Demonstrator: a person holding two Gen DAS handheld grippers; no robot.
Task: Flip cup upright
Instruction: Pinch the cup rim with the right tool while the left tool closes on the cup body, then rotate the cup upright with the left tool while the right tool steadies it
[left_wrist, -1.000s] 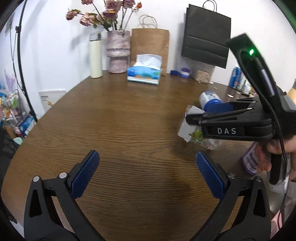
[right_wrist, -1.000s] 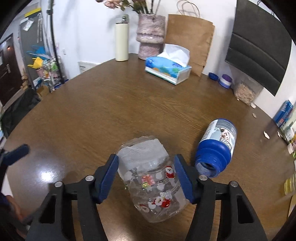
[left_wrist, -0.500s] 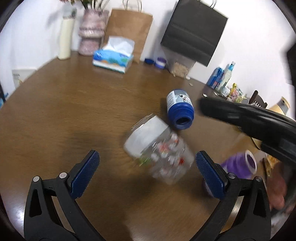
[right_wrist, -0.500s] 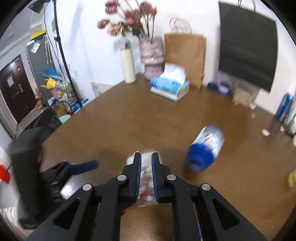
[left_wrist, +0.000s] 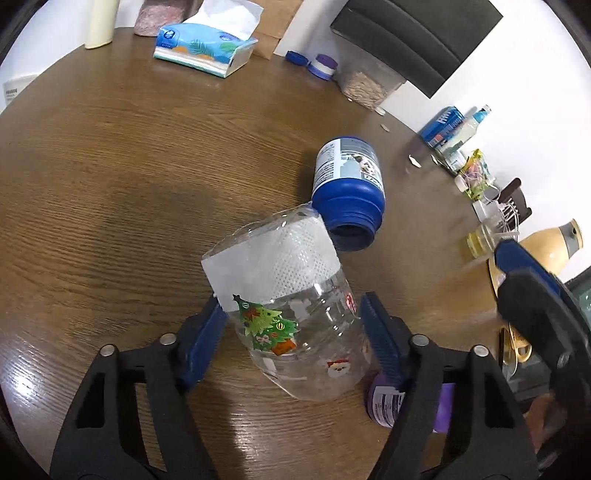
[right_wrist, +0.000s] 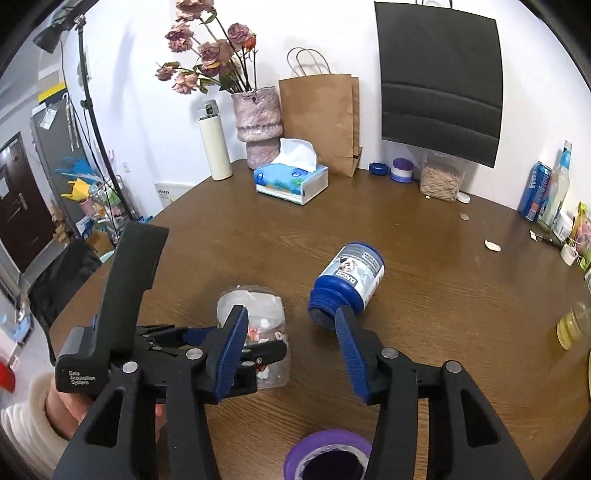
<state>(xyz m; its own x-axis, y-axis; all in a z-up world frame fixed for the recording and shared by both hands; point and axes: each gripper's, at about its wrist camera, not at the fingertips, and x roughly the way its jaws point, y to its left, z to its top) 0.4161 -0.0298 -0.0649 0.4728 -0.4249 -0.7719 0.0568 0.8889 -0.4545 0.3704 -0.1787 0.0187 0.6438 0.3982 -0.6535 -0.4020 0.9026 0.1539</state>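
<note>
Now the left gripper (left_wrist: 293, 325) clamps the clear cup (left_wrist: 288, 310) on the brown wooden table (left_wrist: 129, 155); the right gripper (right_wrist: 291, 350) has let go, jaws apart.

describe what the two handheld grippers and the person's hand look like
Both are black plastic frames with silver rivets and blue textured pads on the jaws. The left gripper has a pistol-style handle with small white print reading "Data Acquisition System". The hand holding it is bare, with a cream knitted sleeve cuff. The right gripper matches it.

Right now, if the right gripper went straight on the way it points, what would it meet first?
Probably the blue bottle lying on its side; its open mouth sits just beyond the right gripper, whose jaws are open, though depth is unclear.
</note>
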